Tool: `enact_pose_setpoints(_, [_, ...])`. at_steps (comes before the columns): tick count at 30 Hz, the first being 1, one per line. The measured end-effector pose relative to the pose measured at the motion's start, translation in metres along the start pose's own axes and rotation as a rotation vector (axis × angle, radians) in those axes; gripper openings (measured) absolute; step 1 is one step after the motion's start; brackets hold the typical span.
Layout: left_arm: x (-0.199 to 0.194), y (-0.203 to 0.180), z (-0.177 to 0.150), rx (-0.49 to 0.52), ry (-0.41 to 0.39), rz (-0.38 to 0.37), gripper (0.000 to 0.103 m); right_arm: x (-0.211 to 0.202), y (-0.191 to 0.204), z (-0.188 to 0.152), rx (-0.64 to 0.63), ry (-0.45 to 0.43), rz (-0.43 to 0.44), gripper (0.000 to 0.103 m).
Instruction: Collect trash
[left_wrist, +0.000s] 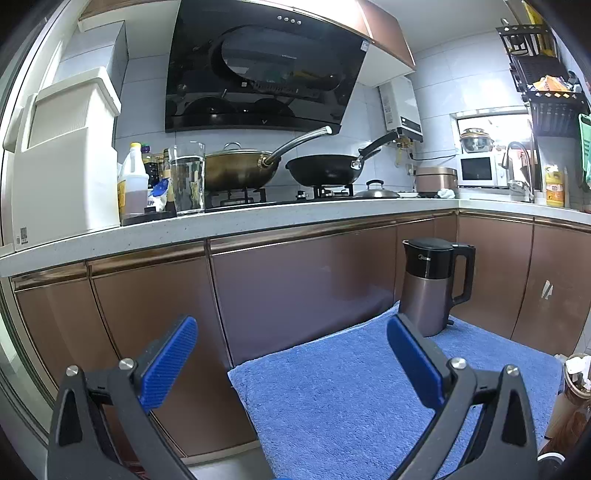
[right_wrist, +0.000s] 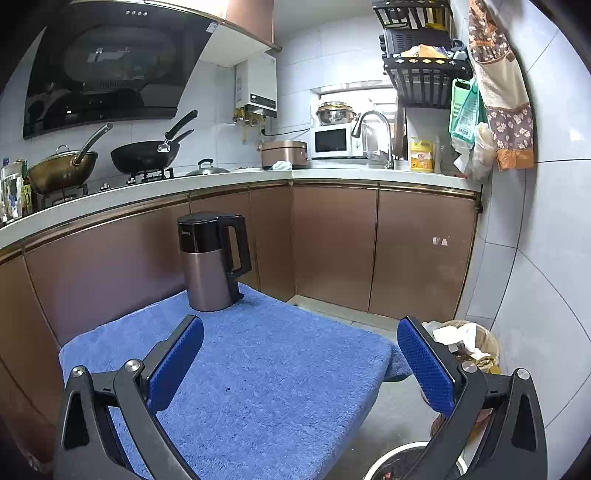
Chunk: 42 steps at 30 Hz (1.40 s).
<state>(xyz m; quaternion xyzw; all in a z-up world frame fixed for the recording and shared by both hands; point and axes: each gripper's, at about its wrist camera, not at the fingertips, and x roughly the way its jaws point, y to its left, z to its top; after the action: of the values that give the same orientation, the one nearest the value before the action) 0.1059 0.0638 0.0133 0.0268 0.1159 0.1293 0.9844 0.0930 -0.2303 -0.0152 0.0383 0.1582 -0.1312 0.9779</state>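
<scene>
I hold my left gripper (left_wrist: 291, 354) and right gripper (right_wrist: 301, 354) empty, jaws apart, above the blue towel (right_wrist: 258, 369), ready to grasp; crumpled paper trash (right_wrist: 456, 334) fills the waste basket (right_wrist: 493, 347) at near right, beside the kettle-bearing towel.

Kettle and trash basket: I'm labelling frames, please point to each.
Kettle (right_wrist: 207, 275), right wrist view, steel body.
Trash basket (right_wrist: 489, 345), right wrist view, rim beside the crumpled paper.

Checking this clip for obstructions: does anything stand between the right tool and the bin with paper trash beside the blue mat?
Nothing visible does. The right tool is open above the blue mat, and the bin sits low to its right, past the mat's edge. The kettle stands at the far end, away from that path.
</scene>
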Motion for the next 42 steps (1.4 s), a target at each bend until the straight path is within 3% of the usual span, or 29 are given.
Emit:
enact_pose_setpoints(18, [-0.002,-0.002,0.000,-0.010,0.002,-0.008,0.103,0.000,-0.003,-0.005,-0.006,0.013,0.004,0.103])
enact_pose_setpoints(42, [-0.020,-0.032,-0.003,0.044,-0.018,-0.139,0.103,-0.014,-0.024,-0.013,0.008,0.005,-0.049,0.103])
